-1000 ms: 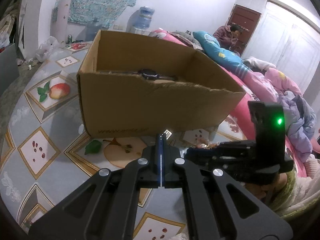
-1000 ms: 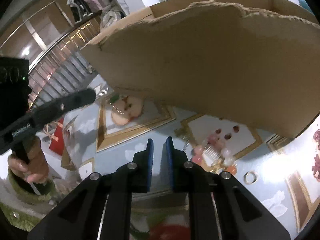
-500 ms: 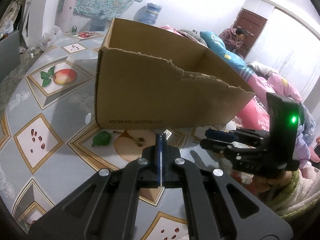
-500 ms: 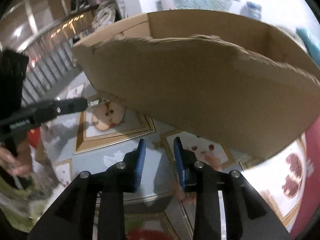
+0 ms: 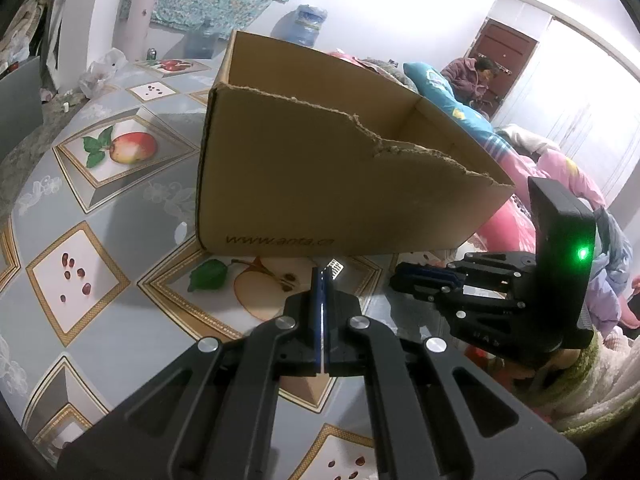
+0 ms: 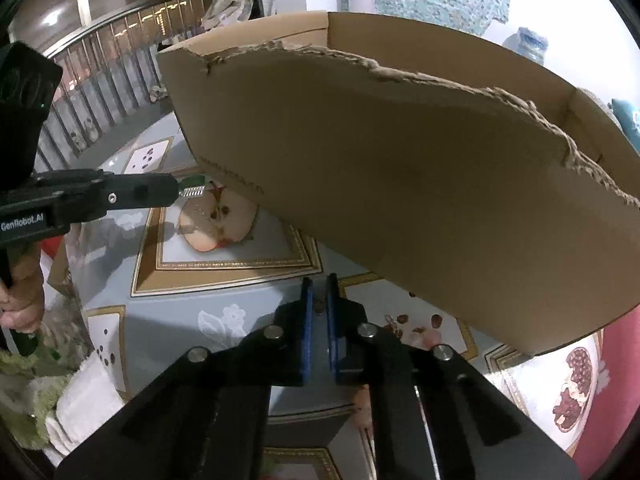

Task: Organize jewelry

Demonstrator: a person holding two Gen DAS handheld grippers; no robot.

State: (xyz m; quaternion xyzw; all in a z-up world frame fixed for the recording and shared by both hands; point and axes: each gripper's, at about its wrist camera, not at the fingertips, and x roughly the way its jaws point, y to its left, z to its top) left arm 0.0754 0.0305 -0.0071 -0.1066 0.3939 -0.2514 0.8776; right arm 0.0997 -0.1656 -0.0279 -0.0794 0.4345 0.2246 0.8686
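Left wrist: 1 cardboard box [image 5: 320, 176], 2 tools.

cardboard box [image 5: 320, 184]: "www.anta.c…" | left tongs [image 6: 192, 192] body: "GenRobot.AI"

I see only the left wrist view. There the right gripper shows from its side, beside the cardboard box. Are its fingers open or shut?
Observer: In the right wrist view the right gripper is open by a narrow gap; I see nothing held in it.
Operator: Is any jewelry near it? My view hides the table there.
Observer: Yes, pink beads lie on the table just right of its fingers, by the cardboard box.
Operator: How does my left gripper's piece sit?
Observer: From the side, the small silvery piece sticks straight out of the left gripper, over the cut-apple print.
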